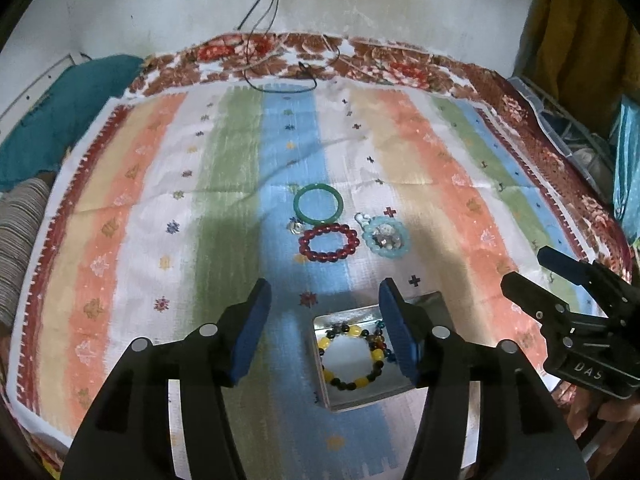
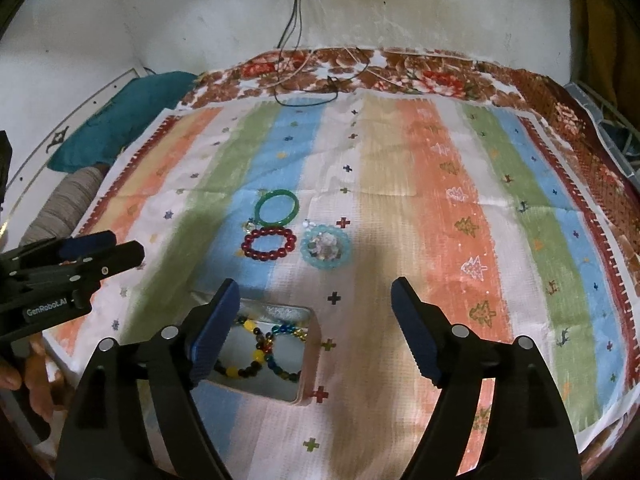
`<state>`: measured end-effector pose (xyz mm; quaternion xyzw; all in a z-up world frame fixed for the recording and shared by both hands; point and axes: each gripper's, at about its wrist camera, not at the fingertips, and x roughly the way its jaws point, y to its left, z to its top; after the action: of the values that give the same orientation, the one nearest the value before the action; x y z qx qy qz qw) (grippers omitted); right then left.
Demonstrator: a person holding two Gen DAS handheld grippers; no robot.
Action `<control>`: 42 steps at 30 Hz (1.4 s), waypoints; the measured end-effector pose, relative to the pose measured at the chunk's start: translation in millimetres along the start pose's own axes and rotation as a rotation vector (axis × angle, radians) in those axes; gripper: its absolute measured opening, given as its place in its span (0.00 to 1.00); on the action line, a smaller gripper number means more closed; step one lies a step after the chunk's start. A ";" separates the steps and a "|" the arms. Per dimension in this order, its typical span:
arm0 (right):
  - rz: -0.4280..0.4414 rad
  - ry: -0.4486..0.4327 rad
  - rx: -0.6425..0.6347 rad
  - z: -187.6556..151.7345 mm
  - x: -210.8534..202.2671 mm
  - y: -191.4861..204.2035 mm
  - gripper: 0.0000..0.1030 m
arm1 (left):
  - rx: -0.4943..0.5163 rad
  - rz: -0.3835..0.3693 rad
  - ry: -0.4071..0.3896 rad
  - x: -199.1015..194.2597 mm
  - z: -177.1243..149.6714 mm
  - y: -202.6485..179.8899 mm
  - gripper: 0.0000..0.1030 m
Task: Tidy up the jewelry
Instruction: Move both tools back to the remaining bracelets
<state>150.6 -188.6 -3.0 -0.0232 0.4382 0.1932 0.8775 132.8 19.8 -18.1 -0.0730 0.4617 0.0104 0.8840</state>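
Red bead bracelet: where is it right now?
Both views show the red bead bracelet mid-cloth, just below the green bangle, left of the light-blue beaded piece, beyond the metal tin.

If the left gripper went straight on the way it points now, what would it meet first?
Probably the red bead bracelet. The left gripper is open and empty, and that bracelet is the nearest item ahead, with the green bangle just beyond. Depth is unclear, so it may touch the striped cloth first.

Bracelets (image 1: 354, 354) in tin (image 1: 320, 360); bangle (image 1: 319, 209) behind beaded bracelet (image 1: 329, 245) (touching), charm (image 1: 386, 237) right.
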 end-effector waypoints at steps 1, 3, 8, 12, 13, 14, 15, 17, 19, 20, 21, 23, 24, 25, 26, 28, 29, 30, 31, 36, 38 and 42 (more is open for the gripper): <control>0.000 0.008 0.006 1.2 3.2 -1.4 0.77 | 0.002 -0.001 0.013 4.4 1.1 0.5 0.57; 0.005 0.031 0.019 3.7 10.6 -4.6 0.79 | 0.007 0.006 0.030 12.7 3.5 1.4 0.58; -0.006 0.054 0.020 9.3 24.0 -8.7 0.79 | -0.030 -0.012 0.072 30.5 12.8 8.5 0.61; -0.014 0.063 0.022 16.4 34.0 -12.3 0.80 | -0.048 -0.035 0.089 39.3 17.2 10.4 0.65; -0.012 0.069 0.022 18.3 37.3 -13.2 0.80 | -0.047 -0.037 0.096 43.4 18.5 10.8 0.65; -0.011 0.074 0.023 19.8 40.1 -13.8 0.80 | -0.047 -0.035 0.100 45.5 19.2 11.0 0.65; -0.012 0.081 0.024 22.0 44.2 -14.6 0.80 | -0.048 -0.034 0.105 48.4 20.1 11.9 0.66; -0.014 0.092 0.021 24.6 50.3 -15.5 0.80 | -0.056 -0.036 0.117 55.0 22.5 14.2 0.66; -0.020 0.104 0.017 26.3 57.1 -16.8 0.80 | -0.066 -0.039 0.127 60.4 24.0 16.3 0.66; -0.024 0.109 0.015 27.1 59.7 -17.2 0.80 | -0.070 -0.040 0.131 64.3 25.6 17.8 0.66; -0.027 0.114 0.014 28.2 62.5 -17.8 0.80 | -0.070 -0.039 0.134 66.4 26.6 18.7 0.66; -0.033 0.125 0.010 29.1 68.3 -18.6 0.80 | -0.066 -0.033 0.141 72.6 28.7 19.6 0.66; -0.035 0.129 0.008 29.5 69.9 -18.9 0.80 | -0.064 -0.030 0.147 76.7 29.5 19.9 0.66; -0.040 0.135 0.005 30.2 73.0 -19.4 0.80 | -0.063 -0.028 0.150 78.9 30.0 20.6 0.66; -0.042 0.139 0.005 30.7 75.3 -19.8 0.80 | -0.061 -0.023 0.156 82.8 30.5 21.3 0.66; -0.048 0.148 0.004 31.8 79.5 -20.9 0.80 | -0.060 -0.014 0.168 90.6 31.8 23.0 0.66; -0.051 0.152 0.003 32.3 81.7 -21.3 0.80 | -0.061 -0.013 0.172 93.4 32.4 24.0 0.66; -0.053 0.155 0.002 33.0 83.2 -21.4 0.80 | -0.062 -0.011 0.176 96.0 32.9 24.7 0.66; -0.058 0.160 0.001 33.9 86.3 -22.3 0.80 | -0.064 -0.010 0.181 99.5 33.7 25.7 0.66; -0.077 0.189 0.002 34.9 101.9 -26.2 0.80 | -0.069 -0.012 0.199 110.5 35.9 27.4 0.66; -0.082 0.200 0.005 35.1 108.2 -28.4 0.80 | -0.068 -0.012 0.204 114.4 36.9 27.9 0.67; -0.088 0.209 0.013 37.9 115.7 -31.2 0.80 | -0.067 -0.013 0.219 123.3 38.6 29.1 0.67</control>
<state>253.2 -172.6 -73.8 -0.0568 0.5270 0.1485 0.8349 232.4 47.9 -100.7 -0.1063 0.5544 0.0122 0.8254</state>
